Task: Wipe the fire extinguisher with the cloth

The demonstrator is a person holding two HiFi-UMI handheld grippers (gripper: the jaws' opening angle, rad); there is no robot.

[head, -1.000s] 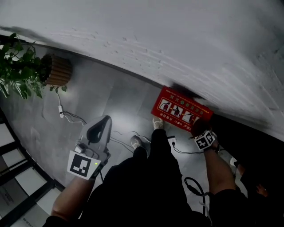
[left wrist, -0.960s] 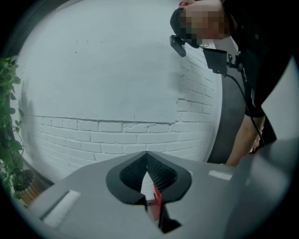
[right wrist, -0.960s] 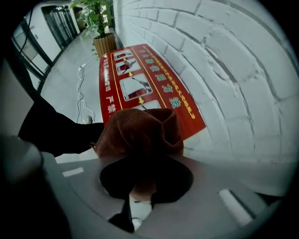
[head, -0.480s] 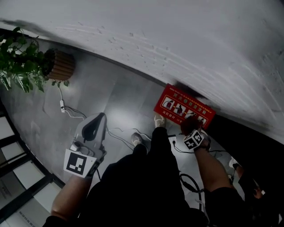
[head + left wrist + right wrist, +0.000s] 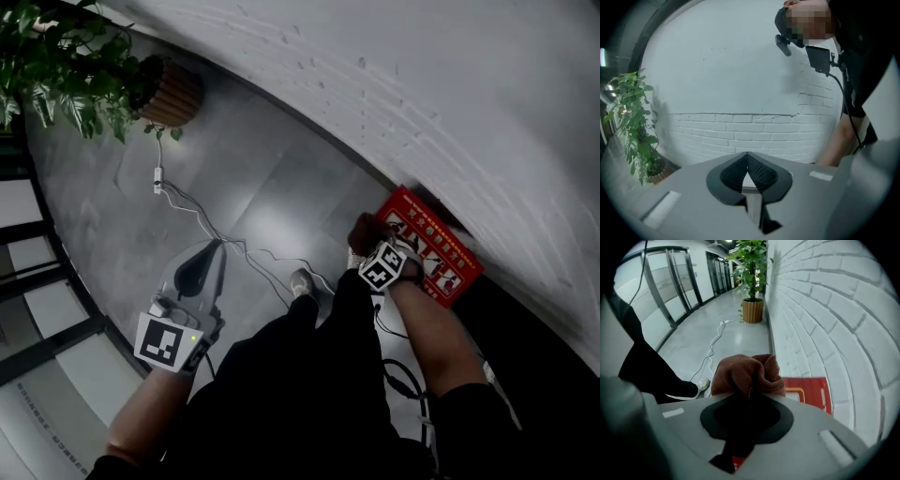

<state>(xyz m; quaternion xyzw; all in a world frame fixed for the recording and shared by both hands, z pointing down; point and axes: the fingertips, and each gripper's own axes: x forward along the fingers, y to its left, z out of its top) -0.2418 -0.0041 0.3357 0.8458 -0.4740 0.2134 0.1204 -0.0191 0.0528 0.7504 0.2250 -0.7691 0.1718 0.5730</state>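
Note:
A red fire extinguisher box [image 5: 441,251] with white pictograms lies on the floor against the white brick wall; the extinguisher itself is not visible. My right gripper [image 5: 368,240] points down at the box's left end, shut on a bunched brown cloth [image 5: 364,228]. In the right gripper view the cloth [image 5: 747,373] bulges out of the right gripper [image 5: 750,391], with the red box [image 5: 812,391] just beyond. My left gripper [image 5: 213,247] hangs over bare floor at the left, apart from the box. In the left gripper view the left gripper [image 5: 746,158] is shut and empty, facing the wall.
A potted plant [image 5: 80,66] in a slatted wooden pot [image 5: 173,94] stands at the far left by the wall [image 5: 469,94]. A white cable [image 5: 192,206] runs across the grey floor. My shoe [image 5: 302,281] is near the box. Glass doors [image 5: 661,282] line the corridor.
My right gripper has carried the cloth leftward along the red box, from its lower right edge to its left end. The head view has swung, and the left gripper has shifted slightly.

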